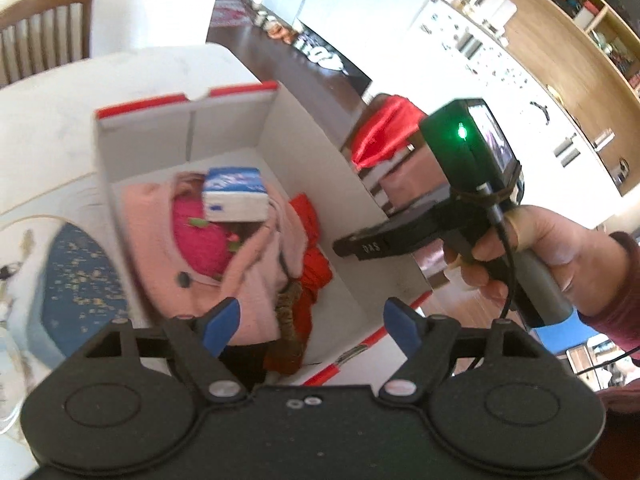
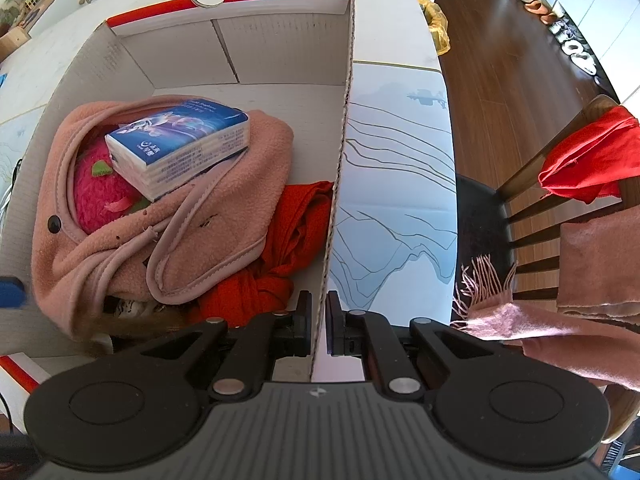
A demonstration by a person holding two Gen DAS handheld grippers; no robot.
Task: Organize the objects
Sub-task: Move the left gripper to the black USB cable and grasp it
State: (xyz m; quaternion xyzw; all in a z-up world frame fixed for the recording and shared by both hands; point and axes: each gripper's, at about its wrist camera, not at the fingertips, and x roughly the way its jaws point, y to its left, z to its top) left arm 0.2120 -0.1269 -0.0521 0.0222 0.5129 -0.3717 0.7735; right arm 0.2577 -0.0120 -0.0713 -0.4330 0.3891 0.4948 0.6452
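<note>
A white cardboard box with red rim stands on the table. Inside lie a pink fleece jacket, a pink plush toy, a blue tissue pack on top, and a red cloth. The box also shows in the left wrist view, with the tissue pack and jacket. My right gripper is shut on the box's right wall; it shows in the left wrist view. My left gripper is open and empty above the box's near end.
A white table with a line-drawn mat lies right of the box. A wooden chair draped with red and pink cloths stands at the right. A blue patterned mat lies left of the box. Another chair stands behind.
</note>
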